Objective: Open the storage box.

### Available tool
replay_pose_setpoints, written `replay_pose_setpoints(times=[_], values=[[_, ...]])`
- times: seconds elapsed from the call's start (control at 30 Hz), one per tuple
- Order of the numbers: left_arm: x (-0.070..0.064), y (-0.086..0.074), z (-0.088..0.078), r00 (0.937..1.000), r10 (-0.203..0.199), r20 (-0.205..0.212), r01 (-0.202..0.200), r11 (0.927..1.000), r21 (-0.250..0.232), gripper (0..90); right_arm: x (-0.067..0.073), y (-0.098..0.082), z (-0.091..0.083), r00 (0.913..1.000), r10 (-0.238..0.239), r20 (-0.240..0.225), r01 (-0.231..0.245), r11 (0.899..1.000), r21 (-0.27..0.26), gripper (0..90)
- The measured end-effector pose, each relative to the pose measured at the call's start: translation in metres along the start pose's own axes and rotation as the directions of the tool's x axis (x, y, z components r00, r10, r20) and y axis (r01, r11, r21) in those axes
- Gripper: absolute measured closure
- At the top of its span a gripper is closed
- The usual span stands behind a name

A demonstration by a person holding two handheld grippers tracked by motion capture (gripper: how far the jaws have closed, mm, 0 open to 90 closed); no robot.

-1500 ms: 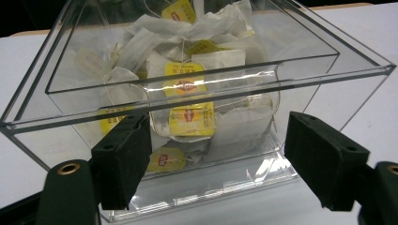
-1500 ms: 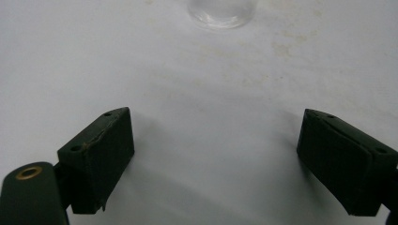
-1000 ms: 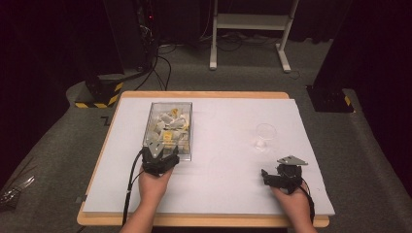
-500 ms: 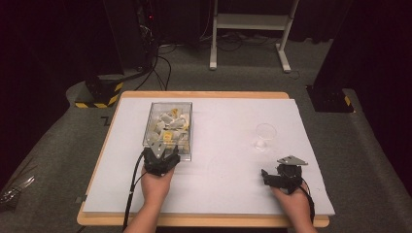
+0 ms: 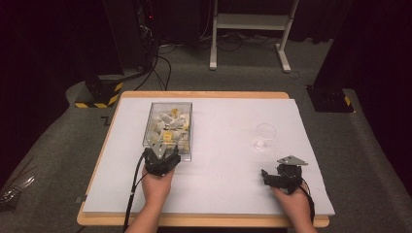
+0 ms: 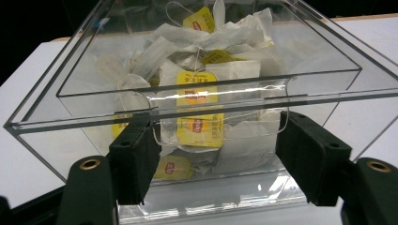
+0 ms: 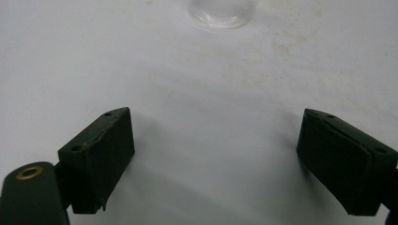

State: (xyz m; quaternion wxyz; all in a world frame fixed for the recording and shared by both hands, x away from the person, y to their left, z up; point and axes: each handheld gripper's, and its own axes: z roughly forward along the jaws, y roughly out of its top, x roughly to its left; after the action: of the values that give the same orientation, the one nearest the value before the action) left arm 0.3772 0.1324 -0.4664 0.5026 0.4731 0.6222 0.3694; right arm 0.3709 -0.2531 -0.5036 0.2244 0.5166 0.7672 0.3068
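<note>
Clear acrylic is the landmark for this moment: the transparent box stands on the white table sheet, and everything else is placed from it; nearest the person, just at the box's near wall, sits the left gripper, its 2 black jaws parted on either side of the lower front of the box in the left gripper view, with the wall between them but neither pad plainly pressing on it; those jaws have just been closing a little, from their widest stance to one slightly narrower, while the hand stays put at the near wall, as the earlier high views also show it; I read this as the gripper sizing itself to the box front before reaching in, not as a grasp; inside the box, beyond that wall, lies a loose heap of tea bags with yellow tags and thin strings, untouched and filling most of the floor; well to the right of the box, near the table's front edge, the right gripper rests with its jaws wide apart over bare sheet, holding nothing; farther from the box on that same side, a small clear glass cup stands upright and apart from both tools; the bags are not yet lifted, so the picking step looks about to begin.
</note>
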Motion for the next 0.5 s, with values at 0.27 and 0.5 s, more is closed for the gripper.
replay_pose_setpoints(times=[0.27,0.5], values=[[-0.0005,-0.0003,-0.0021,1.0,0.0,0.001,0.0,1.0,0.004,32.2,-0.0001,0.0,0.0,1.0,-0.001,0.0,0.001,1.0,-0.001,11.2],[-0.0005,-0.0011,-0.0052,1.0,-0.002,0.002,0.002,1.0,0.001,32.2,0.0,0.0,0.0,1.0,-0.001,0.0,0.001,1.0,-0.001,11.2]])
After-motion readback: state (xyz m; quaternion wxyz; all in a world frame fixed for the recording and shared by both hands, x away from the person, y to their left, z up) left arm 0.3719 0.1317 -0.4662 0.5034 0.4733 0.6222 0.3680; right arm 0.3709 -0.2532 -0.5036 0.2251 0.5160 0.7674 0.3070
